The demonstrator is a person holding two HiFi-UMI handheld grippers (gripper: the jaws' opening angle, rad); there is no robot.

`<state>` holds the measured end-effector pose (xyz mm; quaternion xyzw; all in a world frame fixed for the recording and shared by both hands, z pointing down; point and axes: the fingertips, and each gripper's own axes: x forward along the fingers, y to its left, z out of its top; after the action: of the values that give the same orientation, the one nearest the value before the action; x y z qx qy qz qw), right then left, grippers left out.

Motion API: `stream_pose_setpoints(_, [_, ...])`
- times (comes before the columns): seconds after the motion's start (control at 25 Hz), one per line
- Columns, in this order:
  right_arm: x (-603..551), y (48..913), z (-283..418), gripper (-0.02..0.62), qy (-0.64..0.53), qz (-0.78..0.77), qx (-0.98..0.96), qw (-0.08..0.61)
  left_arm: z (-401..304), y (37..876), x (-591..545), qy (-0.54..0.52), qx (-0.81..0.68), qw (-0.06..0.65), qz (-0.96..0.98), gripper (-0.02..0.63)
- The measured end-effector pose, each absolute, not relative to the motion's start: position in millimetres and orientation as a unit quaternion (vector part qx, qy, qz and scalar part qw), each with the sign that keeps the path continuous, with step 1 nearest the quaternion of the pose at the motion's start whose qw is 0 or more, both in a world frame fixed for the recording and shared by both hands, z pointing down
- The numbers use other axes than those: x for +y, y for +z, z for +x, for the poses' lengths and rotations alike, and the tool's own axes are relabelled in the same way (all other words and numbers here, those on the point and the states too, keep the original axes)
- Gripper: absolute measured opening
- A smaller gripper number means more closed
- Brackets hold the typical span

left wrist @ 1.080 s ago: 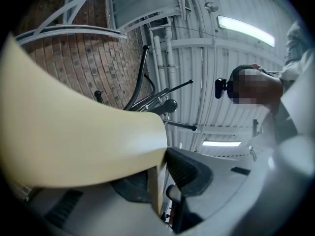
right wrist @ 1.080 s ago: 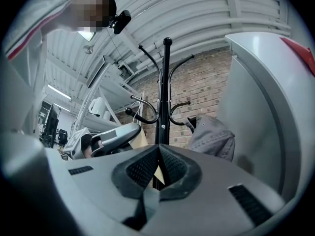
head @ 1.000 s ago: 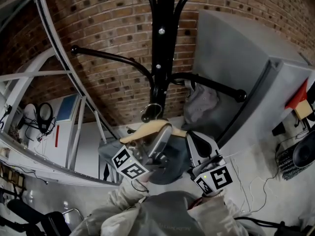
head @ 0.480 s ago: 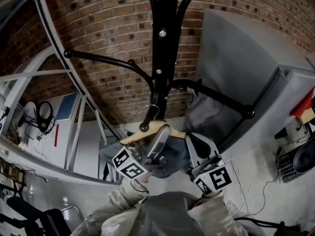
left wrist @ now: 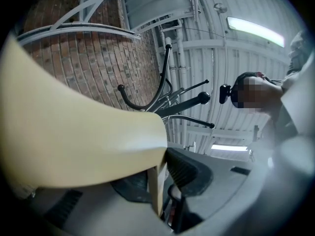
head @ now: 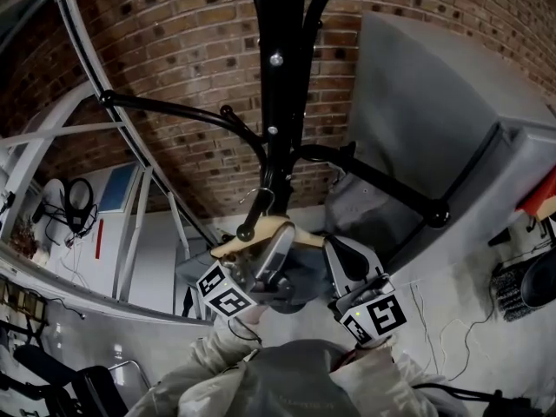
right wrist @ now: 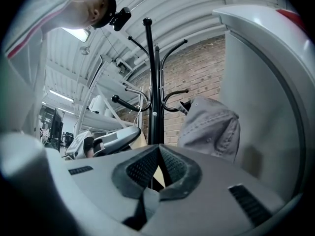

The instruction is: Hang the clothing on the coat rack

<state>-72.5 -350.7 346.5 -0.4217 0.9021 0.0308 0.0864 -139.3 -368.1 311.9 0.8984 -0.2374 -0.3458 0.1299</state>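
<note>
Cool, even light falls from ceiling strip lamps (left wrist: pixel 256 31) right of the coat rack (left wrist: pixel 182 105). Fisheye bending curves every edge, corners go black, and the near hanger (left wrist: pixel 74 141) below the rack is blurred.

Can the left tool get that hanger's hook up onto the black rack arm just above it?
Probably yes. The left tool grips the wooden hanger, its hook sits just under the rack's left arm, nothing between them; the hung grey garment is on the other side.
</note>
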Motion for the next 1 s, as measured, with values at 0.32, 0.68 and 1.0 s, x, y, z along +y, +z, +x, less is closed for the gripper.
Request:
stream_pose_setpoints(0.32, [-353.0,351.9,-73.2,0.021,0.023,-0.408,0.908,0.091,-137.5,318.7,-368.7,-0.345,-0.240,0.132,0.898,0.097])
stream_pose_setpoints(0.68, [-352.4,355.2,-67.7,0.021,0.010,-0.388,0.916,0.101,-134.6,321.8,-370.8,-0.345,-0.259,0.134,0.892,0.097])
stream_pose_setpoints(1.0, [-350.8,370.7,-55.6,0.021,-0.013,-0.372,0.923,0.096,-134.8,323.6,-375.5,-0.355,-0.298,0.131,0.876,0.103])
